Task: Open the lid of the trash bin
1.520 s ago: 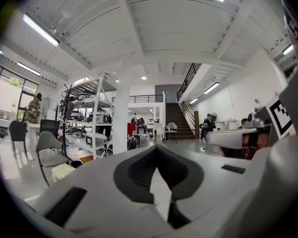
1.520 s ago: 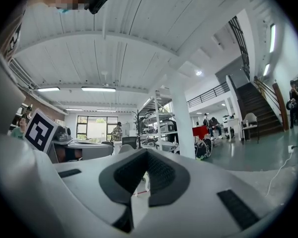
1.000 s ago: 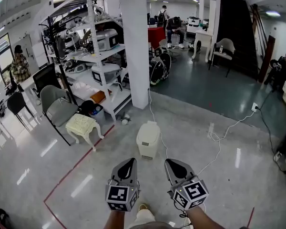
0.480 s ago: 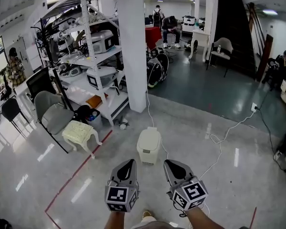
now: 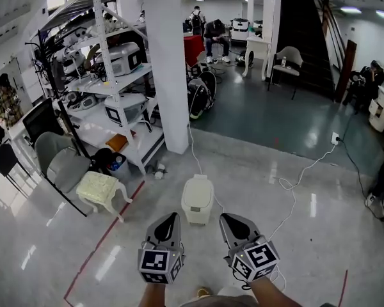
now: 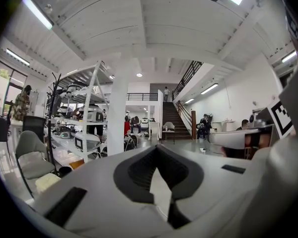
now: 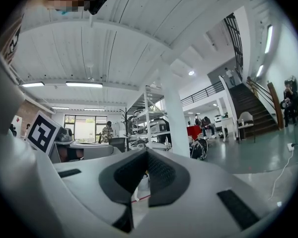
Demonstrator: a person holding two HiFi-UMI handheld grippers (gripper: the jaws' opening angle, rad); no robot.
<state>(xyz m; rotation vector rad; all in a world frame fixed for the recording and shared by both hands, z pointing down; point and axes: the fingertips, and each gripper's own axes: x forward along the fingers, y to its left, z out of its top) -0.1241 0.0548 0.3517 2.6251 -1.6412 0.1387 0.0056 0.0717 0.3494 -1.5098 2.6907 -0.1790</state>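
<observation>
The trash bin (image 5: 198, 200) is small and cream-white, with a box-shaped body and rounded corners. It stands upright on the pale glossy floor (image 5: 320, 248), on the near side of the white pillar (image 5: 166, 62) and a little to its right, well apart from it. Its lid (image 5: 198, 191) is slightly domed, of the same colour as the body, and lies flat and closed on top.

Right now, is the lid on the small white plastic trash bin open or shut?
Shut: the lid lies flat on the small white plastic trash bin, no gap showing in the head view.
</observation>
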